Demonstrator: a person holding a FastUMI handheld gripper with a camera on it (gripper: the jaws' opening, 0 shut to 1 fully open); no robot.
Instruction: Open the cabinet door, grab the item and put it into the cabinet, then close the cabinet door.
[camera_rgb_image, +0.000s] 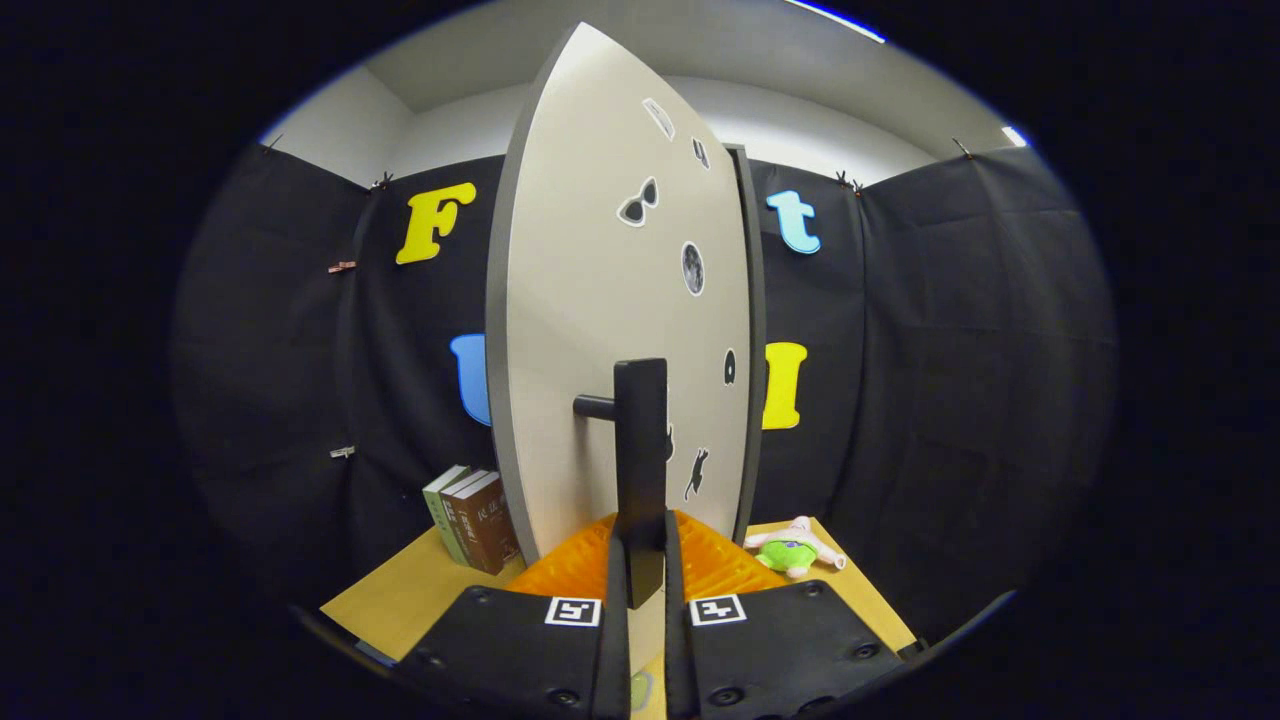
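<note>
I have the gripper closed on the lower end of the door handle, both fingers pinching the bar so the cabinet door can pivot; it stands partly swung. The plush toy, likely the item to stow, waits near the table's right edge, books toward its left. Dark cloth walls the booth.
</note>
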